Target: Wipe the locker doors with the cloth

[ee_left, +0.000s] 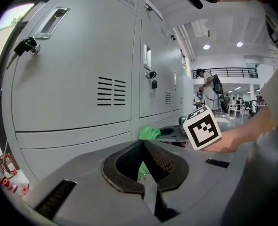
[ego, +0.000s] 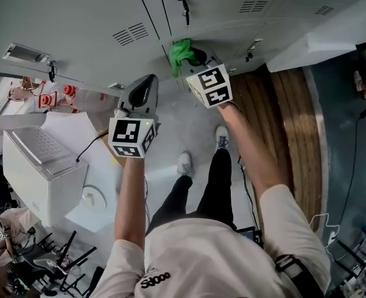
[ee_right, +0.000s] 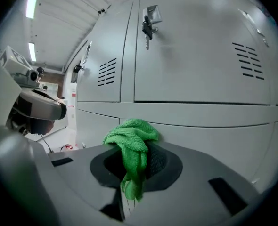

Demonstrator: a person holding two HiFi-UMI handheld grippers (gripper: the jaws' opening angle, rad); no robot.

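At the far left of the head view a white box (ego: 43, 166) with a ribbed lid stands well apart from the work. Above it and across the top runs the row of grey locker doors (ego: 77, 17), each with a slotted vent.

The left tongs (ego: 147, 81) are held out in front of the lockers, short of them, with their marker cube facing the camera. In the left gripper view these tongs (ee_left: 143, 144) have their two dark padded jaws closed tip to tip, with nothing between them.

Just to the right, the green cloth (ego: 182, 53) is bunched at the tip of the right tongs (ego: 193, 58), low on the lockers near the seam between two doors. The right gripper view shows the cloth (ee_right: 132, 147) pinched between the closed jaws of these tongs (ee_right: 138, 160), one fold bulging above and a tail hanging below. Whether it touches the door cannot be told. A key (ee_right: 147, 29) hangs in the lock above.

At the right lies a strip of wooden floor (ego: 288, 123)
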